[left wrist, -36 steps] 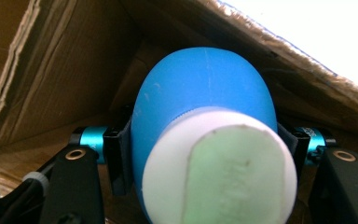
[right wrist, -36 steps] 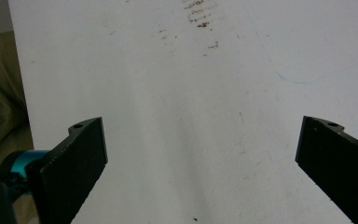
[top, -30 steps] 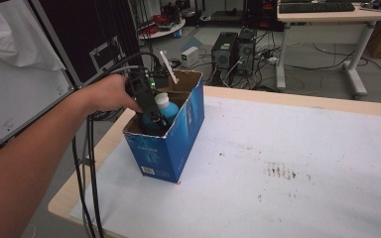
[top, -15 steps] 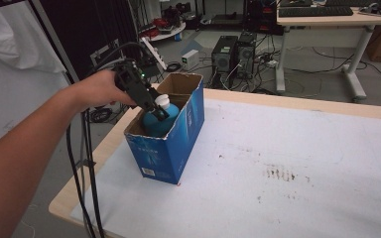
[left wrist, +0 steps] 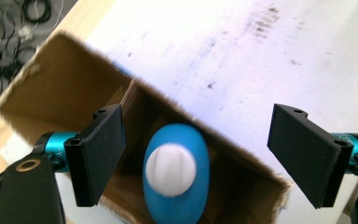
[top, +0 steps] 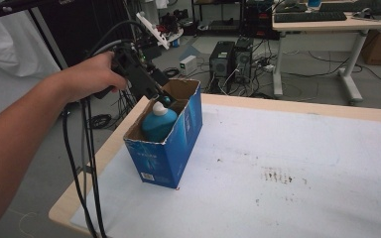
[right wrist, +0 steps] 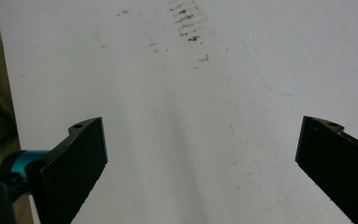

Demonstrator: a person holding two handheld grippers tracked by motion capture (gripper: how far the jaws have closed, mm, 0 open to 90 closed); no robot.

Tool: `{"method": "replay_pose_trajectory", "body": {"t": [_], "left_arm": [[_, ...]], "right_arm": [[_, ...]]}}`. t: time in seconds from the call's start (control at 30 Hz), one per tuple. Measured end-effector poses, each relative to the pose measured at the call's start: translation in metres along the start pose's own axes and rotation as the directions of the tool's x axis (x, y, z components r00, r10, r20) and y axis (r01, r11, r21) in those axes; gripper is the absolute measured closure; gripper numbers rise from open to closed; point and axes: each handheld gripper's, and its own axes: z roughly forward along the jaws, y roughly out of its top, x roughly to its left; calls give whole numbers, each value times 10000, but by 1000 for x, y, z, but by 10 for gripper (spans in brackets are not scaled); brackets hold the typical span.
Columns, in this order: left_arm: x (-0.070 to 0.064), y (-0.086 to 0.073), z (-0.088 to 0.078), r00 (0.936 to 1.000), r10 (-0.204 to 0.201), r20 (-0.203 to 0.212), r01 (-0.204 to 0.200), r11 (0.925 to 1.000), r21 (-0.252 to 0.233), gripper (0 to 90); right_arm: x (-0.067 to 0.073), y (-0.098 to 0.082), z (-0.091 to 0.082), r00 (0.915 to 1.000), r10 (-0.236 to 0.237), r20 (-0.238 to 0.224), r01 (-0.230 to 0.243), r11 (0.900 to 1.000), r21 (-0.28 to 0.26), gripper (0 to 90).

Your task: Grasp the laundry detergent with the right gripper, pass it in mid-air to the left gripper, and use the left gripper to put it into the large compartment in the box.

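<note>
An open-topped blue cardboard box [top: 171, 148] stands at the table's left end. Inside it a teal bottle [top: 157, 124] with a white cap [top: 159, 107] stands upright. My left gripper [top: 165, 99] hovers over the box's far-left rim, just above the cap. In the left gripper view the bottle [left wrist: 179, 196] and its cap [left wrist: 170, 169] lie below the left gripper [left wrist: 196, 116]. Its jaws have just been opening and its pads stand well clear of the bottle. My right gripper [right wrist: 203, 123] is open over the bare white table [right wrist: 168, 70], holding nothing.
Black cables [top: 87, 163] trail from the left gripper down past the table's left edge. Brown stains [top: 277, 175] mark the white tabletop [top: 302, 144] to the right of the box. Computer towers [top: 230, 54] and a desk [top: 337, 22] stand on the floor behind.
The left gripper was down in the box at the bottle. It has let go, opened its jaws and risen up and back above the box rim. The bottle stays in the box.
</note>
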Motion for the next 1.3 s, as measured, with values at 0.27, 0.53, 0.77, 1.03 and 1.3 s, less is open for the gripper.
{"method": "replay_pose_trajectory", "body": {"t": [0.27, 0.53, 0.77, 1.03, 1.3], "left_arm": [[-12, 30, 1, 9983, 590, -17, -591, 9981, -153, 189], [-26, 62, 9, 9940, 1018, -403, -1029, 9944, -261, 118], [-31, 78, 19, 9940, 959, -535, -964, 9953, -81, 15], [-38, 98, 27, 9938, 960, -562, -972, 9951, -194, 16], [-45, 123, 42, 9914, 1272, -299, -1283, 9911, -357, 16]], "right_arm": [[-2, 0, -4, 9990, 358, 267, -351, 9990, -274, 11], [-1, -1, -7, 9990, 314, 321, -302, 9988, -389, 11], [1, -4, -12, 9986, 275, 449, -251, 9982, -537, 11], [1, -5, -15, 9983, 330, 478, -299, 9975, -648, 11], [-3, -2, -15, 9981, 415, 453, -390, 9977, -552, 11]]}}
